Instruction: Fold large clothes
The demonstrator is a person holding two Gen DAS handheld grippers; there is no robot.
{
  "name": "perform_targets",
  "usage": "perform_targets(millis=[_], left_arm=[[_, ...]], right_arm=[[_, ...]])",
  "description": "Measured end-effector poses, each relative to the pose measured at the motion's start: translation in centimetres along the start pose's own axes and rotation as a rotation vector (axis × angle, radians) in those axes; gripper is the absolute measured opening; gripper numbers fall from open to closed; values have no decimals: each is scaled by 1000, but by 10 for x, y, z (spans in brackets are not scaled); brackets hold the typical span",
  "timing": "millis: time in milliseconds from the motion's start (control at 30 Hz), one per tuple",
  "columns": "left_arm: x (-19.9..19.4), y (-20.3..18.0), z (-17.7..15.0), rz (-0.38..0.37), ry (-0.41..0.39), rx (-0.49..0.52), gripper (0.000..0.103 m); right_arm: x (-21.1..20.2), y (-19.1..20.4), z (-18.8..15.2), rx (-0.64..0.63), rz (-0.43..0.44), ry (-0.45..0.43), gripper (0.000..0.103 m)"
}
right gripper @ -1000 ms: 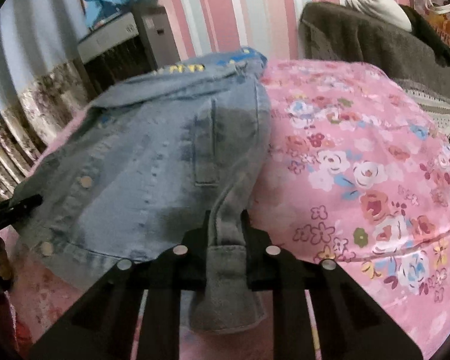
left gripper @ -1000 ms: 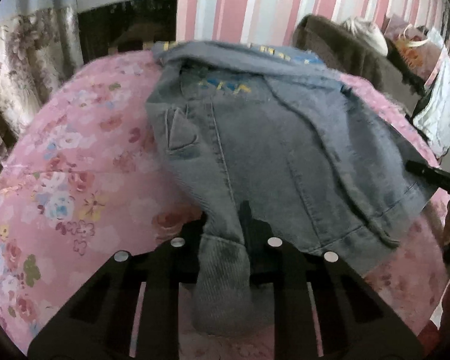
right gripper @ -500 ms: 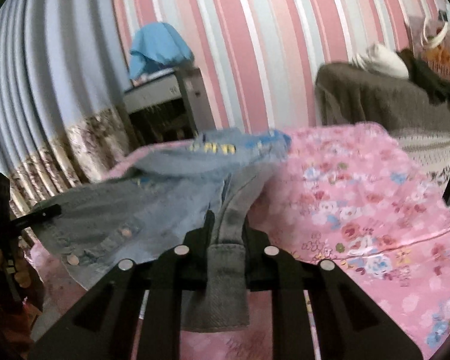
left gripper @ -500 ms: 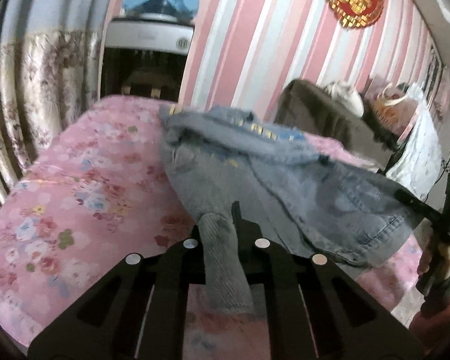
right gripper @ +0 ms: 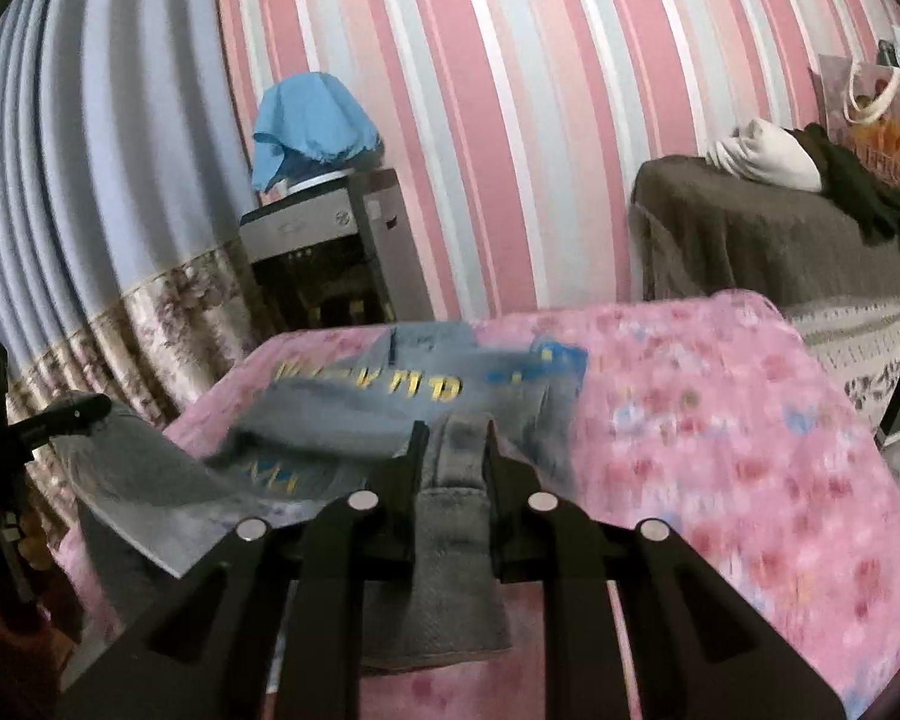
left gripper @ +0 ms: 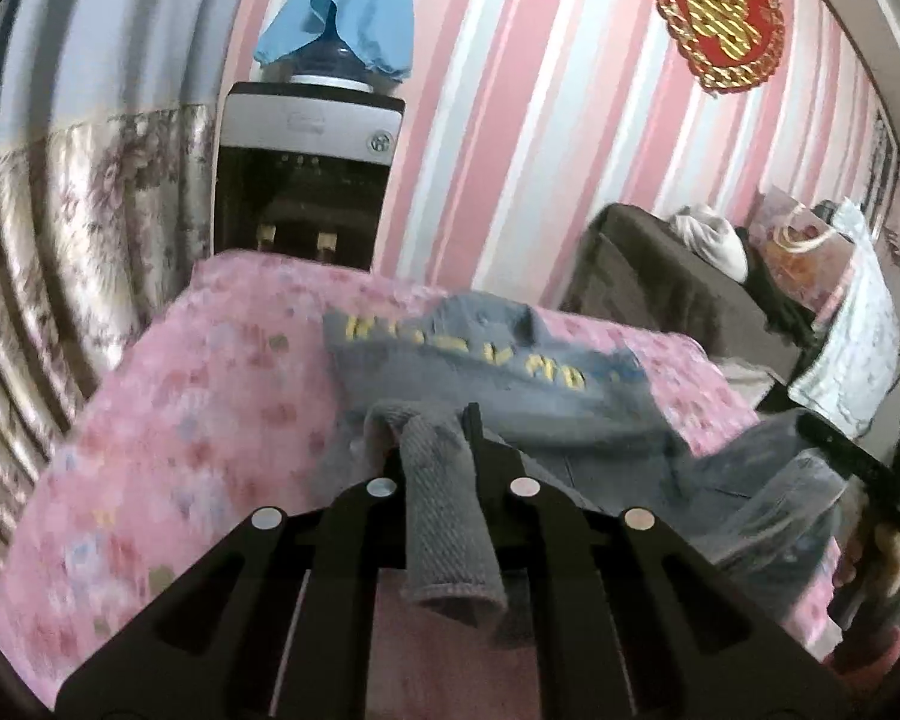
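The denim jacket (left gripper: 498, 384) lies across a bed under a pink floral bedspread (left gripper: 198, 420), its far part with the yellow lettering still resting on the cover while the near end hangs lifted off it. A second ago the whole garment lay spread flat, filling both views; now both grippers have risen, the jacket looks foreshortened and draped, and the striped wall and water dispenser (left gripper: 306, 180) fill the upper half of each view. The left gripper (left gripper: 432, 450) has its jaws clamped on a grey ribbed cuff, the fabric bunched between them and hanging down toward the camera; those jaws closed further within the last second and are now pressed tight on the cloth. The right gripper (right gripper: 453, 456) has its jaws clamped on a denim cuff or hem corner, a thicker wad holding them slightly apart. With both near ends raised together, the fold seems under way: the likely next move is to carry them forward over the lettered part and lay them down. The motion blur suggests a quick lift, so a slipping cuff is the main risk.
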State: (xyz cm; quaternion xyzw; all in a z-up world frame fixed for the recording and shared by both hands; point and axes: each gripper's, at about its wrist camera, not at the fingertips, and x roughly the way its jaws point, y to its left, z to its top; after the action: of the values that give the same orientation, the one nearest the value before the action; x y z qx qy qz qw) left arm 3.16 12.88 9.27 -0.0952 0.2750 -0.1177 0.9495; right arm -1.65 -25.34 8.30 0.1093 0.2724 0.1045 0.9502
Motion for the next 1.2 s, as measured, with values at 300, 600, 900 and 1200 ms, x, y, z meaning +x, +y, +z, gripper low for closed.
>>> perform_targets(millis=[300,600,900,1200], left_arm=[[168,2,104,133,113,106,6],[336,45,109,207,332,121,11],[327,45,115,154,362,154,100],[264,59,123,154,260,153,100]], right_arm=[[146,-24,107,-54,-169,74,16],[325,-77,117,-53,-272,350,17],[294,-106,127,155,-37,299,68],[273,-96,101,-38,-82,324,68]])
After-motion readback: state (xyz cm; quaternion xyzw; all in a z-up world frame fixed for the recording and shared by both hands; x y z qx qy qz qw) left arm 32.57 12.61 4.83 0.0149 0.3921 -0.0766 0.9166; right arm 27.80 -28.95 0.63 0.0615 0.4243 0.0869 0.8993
